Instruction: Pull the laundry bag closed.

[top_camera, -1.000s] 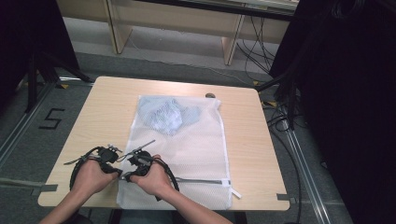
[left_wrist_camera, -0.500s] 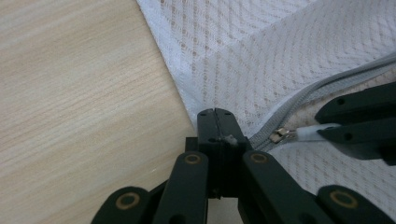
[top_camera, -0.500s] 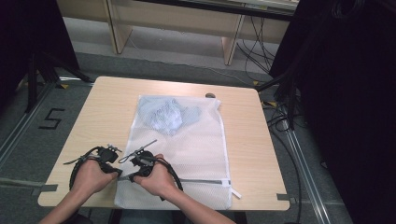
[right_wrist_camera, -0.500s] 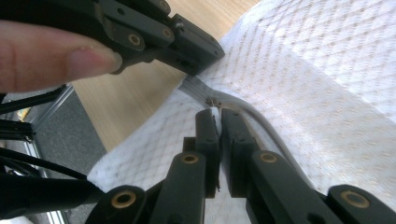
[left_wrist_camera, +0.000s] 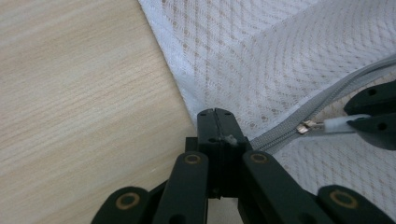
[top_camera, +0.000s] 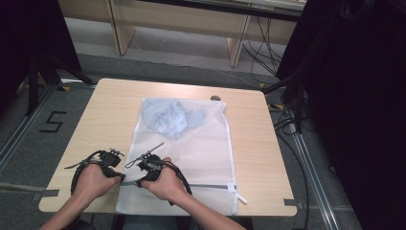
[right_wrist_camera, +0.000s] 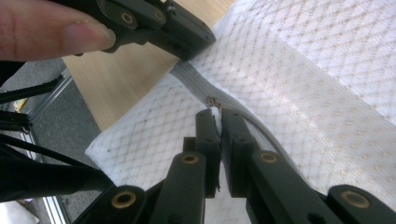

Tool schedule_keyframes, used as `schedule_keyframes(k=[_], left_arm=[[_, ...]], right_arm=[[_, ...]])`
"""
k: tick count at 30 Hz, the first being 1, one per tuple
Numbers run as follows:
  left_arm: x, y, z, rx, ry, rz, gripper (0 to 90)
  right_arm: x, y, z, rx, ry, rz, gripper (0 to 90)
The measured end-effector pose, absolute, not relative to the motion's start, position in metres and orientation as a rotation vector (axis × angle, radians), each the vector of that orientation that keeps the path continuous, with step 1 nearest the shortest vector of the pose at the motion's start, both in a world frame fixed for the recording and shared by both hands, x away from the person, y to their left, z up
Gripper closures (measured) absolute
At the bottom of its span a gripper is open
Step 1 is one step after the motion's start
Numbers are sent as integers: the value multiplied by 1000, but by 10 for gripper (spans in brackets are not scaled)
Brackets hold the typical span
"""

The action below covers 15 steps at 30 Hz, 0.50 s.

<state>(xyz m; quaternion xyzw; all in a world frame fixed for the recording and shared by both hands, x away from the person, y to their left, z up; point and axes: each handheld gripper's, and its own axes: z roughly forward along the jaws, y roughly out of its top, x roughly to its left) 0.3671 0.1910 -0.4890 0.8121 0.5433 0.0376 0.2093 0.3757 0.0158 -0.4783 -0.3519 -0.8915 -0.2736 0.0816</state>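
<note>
A white mesh laundry bag (top_camera: 201, 153) lies flat on the wooden table (top_camera: 105, 120), with a pale blue garment (top_camera: 170, 117) inside its far end. A grey zipper (top_camera: 210, 185) runs across the bag near the front edge. My left gripper (left_wrist_camera: 215, 114) is shut on the bag's left edge, where the zipper (left_wrist_camera: 280, 135) ends. Just to its right, my right gripper (right_wrist_camera: 215, 112) is shut on the white pull tab of the zipper slider (right_wrist_camera: 213, 101). In the high view both grippers (top_camera: 119, 176) (top_camera: 140, 181) sit close together at the bag's front left corner.
The bag's front end hangs a little over the table's near edge (top_camera: 268, 211). A small dark object (top_camera: 215, 98) lies at the table's far edge. Black stands and cables (top_camera: 287, 120) crowd the floor to the right.
</note>
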Motion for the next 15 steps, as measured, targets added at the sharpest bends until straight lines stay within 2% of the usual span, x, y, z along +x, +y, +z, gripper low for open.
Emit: schedule_keyframes(k=[15], left_arm=[[368,191,-489,2267,1508,100,899]], right_arm=[[374,11,-474,-1026,-2671,-777,871]])
